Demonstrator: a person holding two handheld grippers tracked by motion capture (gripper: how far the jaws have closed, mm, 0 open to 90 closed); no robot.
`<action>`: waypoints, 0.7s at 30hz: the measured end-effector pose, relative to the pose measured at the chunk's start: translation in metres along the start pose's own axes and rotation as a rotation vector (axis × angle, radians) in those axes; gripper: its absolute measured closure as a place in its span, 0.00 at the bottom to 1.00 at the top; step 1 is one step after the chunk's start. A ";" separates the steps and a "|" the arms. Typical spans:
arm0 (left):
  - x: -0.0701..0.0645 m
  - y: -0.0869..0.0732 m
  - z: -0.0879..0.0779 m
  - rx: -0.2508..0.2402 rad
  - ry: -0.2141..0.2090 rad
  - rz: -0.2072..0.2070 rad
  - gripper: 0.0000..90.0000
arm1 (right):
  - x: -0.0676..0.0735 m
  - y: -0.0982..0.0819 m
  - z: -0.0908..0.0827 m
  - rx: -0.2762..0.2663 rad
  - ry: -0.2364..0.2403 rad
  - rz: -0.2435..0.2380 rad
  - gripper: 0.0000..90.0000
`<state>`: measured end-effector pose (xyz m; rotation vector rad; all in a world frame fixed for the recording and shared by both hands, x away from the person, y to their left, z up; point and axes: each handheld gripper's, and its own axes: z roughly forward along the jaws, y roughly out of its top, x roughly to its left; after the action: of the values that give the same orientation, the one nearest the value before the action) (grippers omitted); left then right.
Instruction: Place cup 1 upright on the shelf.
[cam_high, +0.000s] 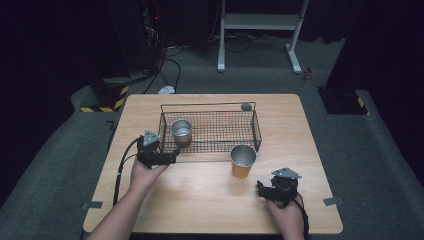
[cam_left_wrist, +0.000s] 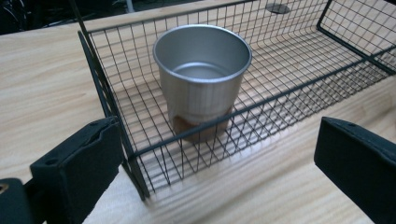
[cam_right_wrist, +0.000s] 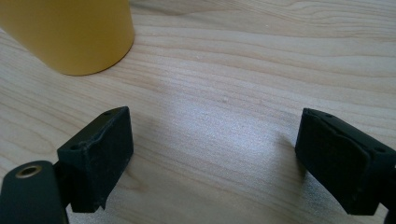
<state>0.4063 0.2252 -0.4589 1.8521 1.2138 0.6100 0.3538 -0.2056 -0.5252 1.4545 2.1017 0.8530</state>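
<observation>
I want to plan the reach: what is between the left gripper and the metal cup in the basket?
The wire basket's near wall stands between the open left gripper and the metal cup, as the left gripper view shows.

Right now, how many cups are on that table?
2. One metal cup stands inside the wire basket, at its left end. An orange cup stands on the table, just outside the basket's near right corner.

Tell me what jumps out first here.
A black wire basket sits mid-table with a steel cup upright in its left end. A second cup, orange outside, stands on the table just in front of the basket's right end. One open hand-held gripper faces the basket's left end; the other is near the orange cup.
</observation>
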 end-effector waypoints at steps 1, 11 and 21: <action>0.000 -0.003 -0.002 -0.001 -0.001 0.000 0.02 | 0.000 0.000 0.000 0.001 0.000 0.001 0.12; -0.003 -0.027 -0.018 0.001 -0.028 0.006 0.02 | 0.000 0.000 0.000 0.000 0.000 -0.003 0.12; -0.006 -0.052 -0.033 0.012 -0.058 0.007 0.02 | 0.000 0.000 0.000 0.000 0.000 -0.003 0.12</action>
<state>0.3525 0.2423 -0.4846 1.8718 1.1756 0.5500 0.3537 -0.2058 -0.5252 1.4509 2.1033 0.8518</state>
